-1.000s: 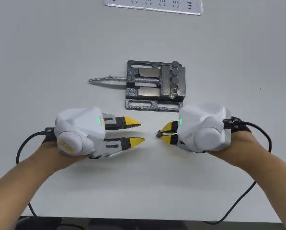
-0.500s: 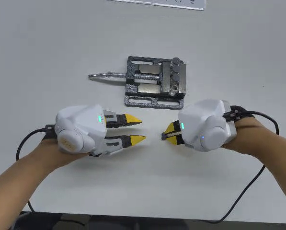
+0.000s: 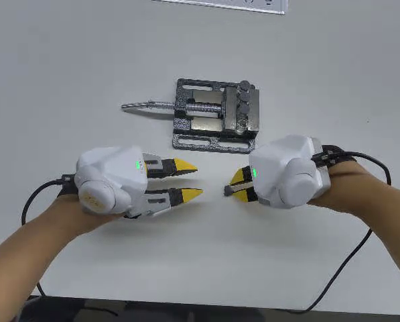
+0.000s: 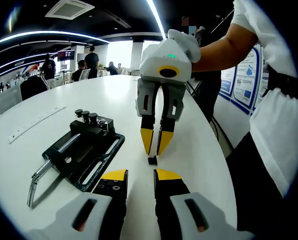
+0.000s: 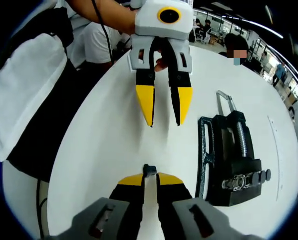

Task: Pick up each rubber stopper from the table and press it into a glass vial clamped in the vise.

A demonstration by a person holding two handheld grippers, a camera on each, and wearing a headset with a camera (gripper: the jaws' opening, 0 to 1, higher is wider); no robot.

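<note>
A black vise [image 3: 216,124] sits at mid-table with a row of glass vials [image 3: 242,107] clamped at its right end. The farther vials carry dark stoppers; the nearest looks uncapped. My right gripper [image 3: 228,190] hovers in front of the vise, shut on a small dark rubber stopper [image 5: 149,170], which also shows at its tips from the left gripper view [image 4: 152,160]. Facing it, my left gripper [image 3: 189,181] is open and holds nothing. The vise [image 5: 233,155] lies right of my right gripper [image 5: 149,179]; the vise [image 4: 84,145] lies left of my left gripper [image 4: 140,175].
The vise's screw handle [image 3: 146,106] sticks out to the left. A white strip [image 3: 220,3] lies at the table's far edge. Cables trail from both grippers toward the near edge. In the gripper views, people stand around other tables behind.
The right gripper has rolled slightly, still shut on the stopper. The left gripper has barely moved. The head camera shifted a little.
</note>
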